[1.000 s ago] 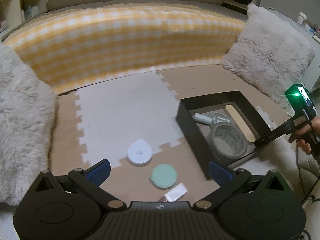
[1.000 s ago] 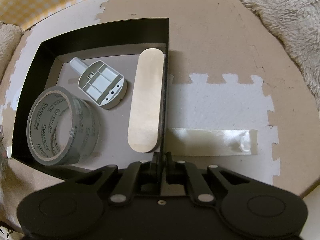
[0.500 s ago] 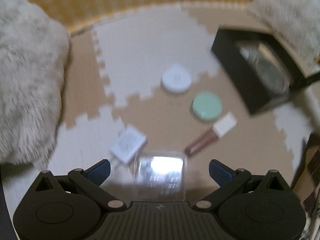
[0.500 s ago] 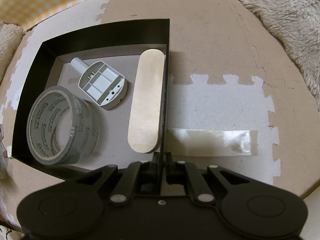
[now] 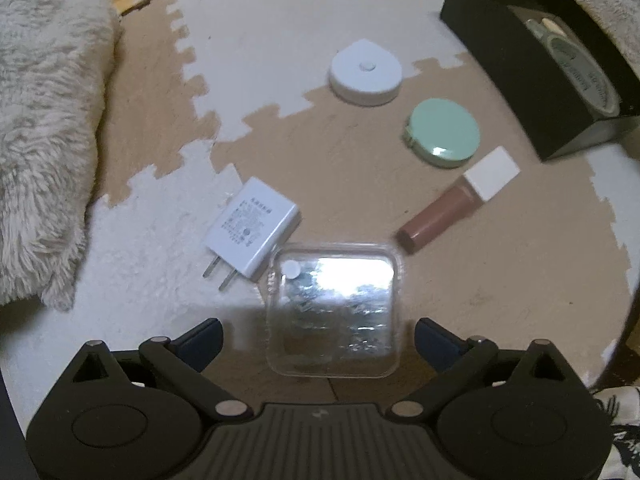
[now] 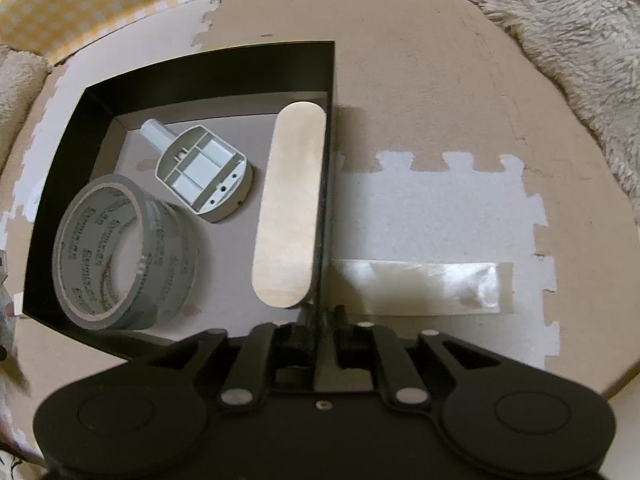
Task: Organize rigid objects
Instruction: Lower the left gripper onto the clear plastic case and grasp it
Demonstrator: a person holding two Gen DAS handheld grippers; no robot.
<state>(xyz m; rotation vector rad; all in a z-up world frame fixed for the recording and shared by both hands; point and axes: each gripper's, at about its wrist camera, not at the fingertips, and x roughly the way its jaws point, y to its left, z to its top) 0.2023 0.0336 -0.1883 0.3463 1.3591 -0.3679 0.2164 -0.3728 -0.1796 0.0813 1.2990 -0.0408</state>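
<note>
My left gripper [image 5: 320, 338] points down at the mat, its jaws wide and closing. A clear square plastic case [image 5: 332, 308] lies between its blue fingertips [image 5: 204, 336], which do not touch it. Around the case lie a white charger [image 5: 252, 236], a lip gloss tube [image 5: 452, 204], a green compact [image 5: 442, 132] and a white round disc [image 5: 366, 72]. The black box [image 6: 200, 72] holds a tape roll [image 6: 124, 252], a white plastic part [image 6: 204, 172] and a wooden stick [image 6: 290, 208]. My right gripper [image 6: 322, 314] straddles the box's right wall, jaws opening, pads just off it.
Fluffy cushions lie at the left [image 5: 44, 140] and beyond the box [image 6: 560, 40]. A yellow checked blanket [image 6: 80, 4] borders the far side of the foam puzzle mat. A strip of clear tape [image 6: 420, 288] is stuck flat on the mat right of the box.
The left gripper has dropped and tipped downward until the clear case sits between its fingers. The right gripper's fingers have parted slightly from the box wall they pinched.
</note>
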